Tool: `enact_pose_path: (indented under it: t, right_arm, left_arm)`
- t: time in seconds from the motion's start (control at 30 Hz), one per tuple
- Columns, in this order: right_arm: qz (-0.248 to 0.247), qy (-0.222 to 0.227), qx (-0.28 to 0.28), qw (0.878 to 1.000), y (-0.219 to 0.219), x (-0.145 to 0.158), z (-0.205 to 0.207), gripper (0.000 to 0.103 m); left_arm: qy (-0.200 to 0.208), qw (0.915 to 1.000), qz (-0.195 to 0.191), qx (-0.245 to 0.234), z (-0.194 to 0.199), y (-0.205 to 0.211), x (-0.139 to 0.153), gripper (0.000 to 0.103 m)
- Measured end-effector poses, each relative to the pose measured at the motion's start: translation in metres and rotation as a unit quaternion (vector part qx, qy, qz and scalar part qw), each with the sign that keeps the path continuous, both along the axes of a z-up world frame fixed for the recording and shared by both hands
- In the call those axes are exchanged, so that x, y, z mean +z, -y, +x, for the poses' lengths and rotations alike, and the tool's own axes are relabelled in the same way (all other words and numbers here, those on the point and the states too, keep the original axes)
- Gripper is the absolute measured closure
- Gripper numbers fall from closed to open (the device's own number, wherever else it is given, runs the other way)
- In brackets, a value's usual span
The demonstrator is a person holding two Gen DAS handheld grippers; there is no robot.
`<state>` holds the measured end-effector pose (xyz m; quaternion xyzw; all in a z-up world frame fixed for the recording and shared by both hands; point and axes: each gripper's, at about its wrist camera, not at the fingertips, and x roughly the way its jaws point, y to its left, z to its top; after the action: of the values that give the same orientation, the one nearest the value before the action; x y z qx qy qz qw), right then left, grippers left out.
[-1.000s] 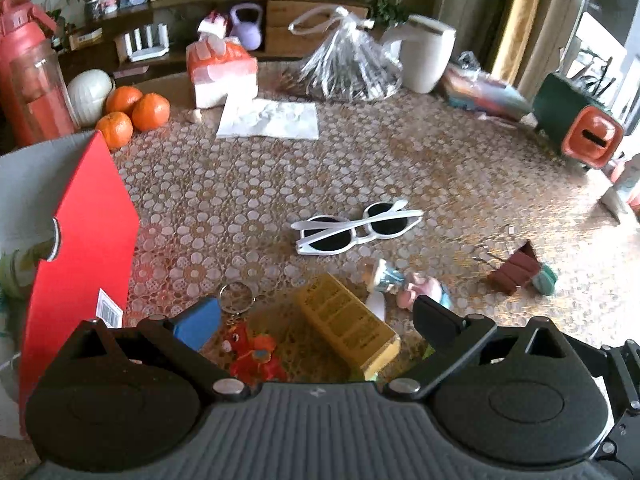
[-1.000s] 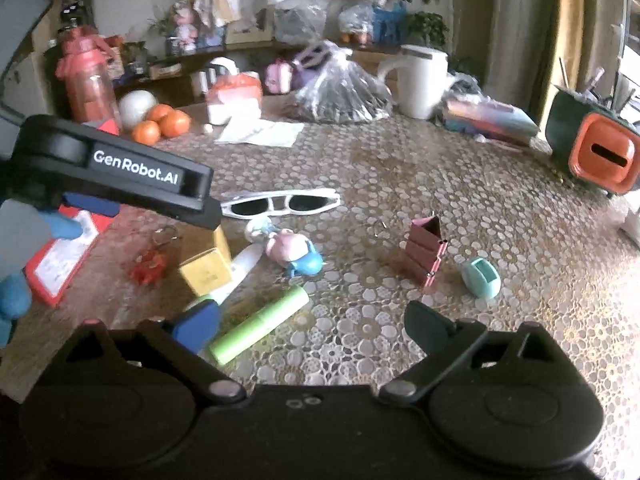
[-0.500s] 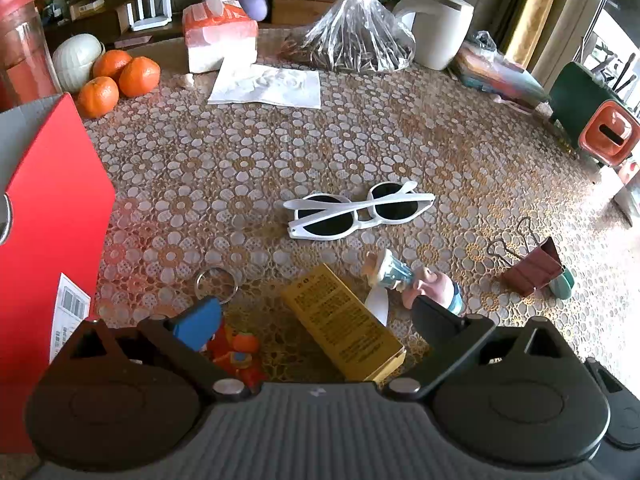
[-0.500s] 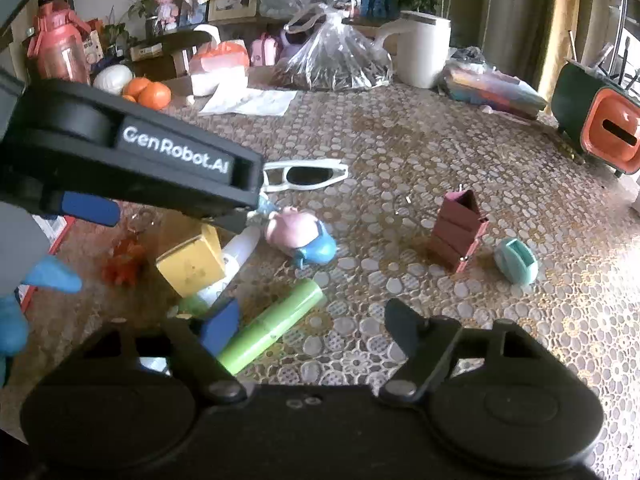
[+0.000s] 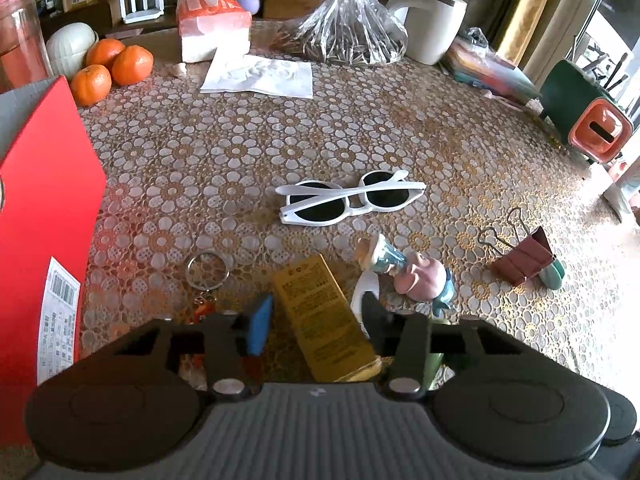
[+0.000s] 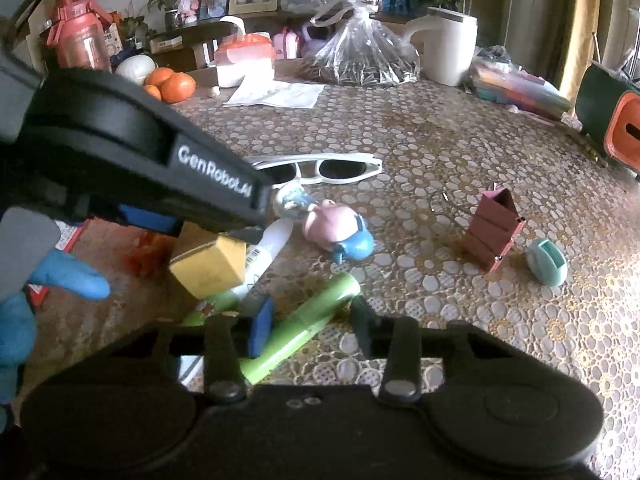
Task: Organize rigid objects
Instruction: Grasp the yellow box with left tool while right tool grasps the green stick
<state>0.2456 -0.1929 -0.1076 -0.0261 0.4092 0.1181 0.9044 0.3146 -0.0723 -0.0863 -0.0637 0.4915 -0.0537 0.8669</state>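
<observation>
Box (image 5: 324, 316) first: yellow carton, looks light and stiff, though thin card would dent if squeezed hard, so the long flat sides are the spot to grab. It lies just in front of the sunglasses (image 5: 352, 200), on the near side, and the left gripper (image 5: 316, 320) has just been closing with the box between its jaws. The black finger looks about touching the box's right edge, but the blue pad (image 5: 260, 324) sits a bit apart, so I'd call it not pinched yet.

The tube (image 6: 304, 328) is green, round and smooth, probably light and prone to rolling or slipping, so mid-body across the width seems best. It lies nearer than the box, further from the sunglasses. The right gripper (image 6: 308, 320) has just been closing too and straddles it, pads apparently on it.

Both grippers point steeply down at the table (image 5: 360, 120), left one crossing over the right's view.
</observation>
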Motion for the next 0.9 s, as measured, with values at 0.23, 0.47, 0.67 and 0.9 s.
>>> enact_pose_path:
  t: [0.23,0.47,0.67,0.9]
  right_arm:
    - [0.018,-0.01,-0.012,1.0,0.007,0.001,0.0,0.087]
    - [0.028,-0.01,-0.026,0.999,0.015,0.008,-0.006,0.087]
    - [0.045,0.002,-0.026,0.999,0.019,0.026,-0.016,0.087]
    - [0.062,0.015,-0.022,0.998,0.017,0.053,-0.031,0.087]
  left_arm:
    - [0.002,1.0,-0.003,-0.002,-0.006,-0.007,0.0,0.068]
    - [0.009,0.9999,-0.005,-0.009,-0.018,-0.016,0.005,0.07]
    - [0.019,0.9996,-0.013,-0.016,-0.034,-0.024,0.019,0.073]
    - [0.032,0.9989,-0.029,-0.021,-0.053,-0.038,0.039,0.073]
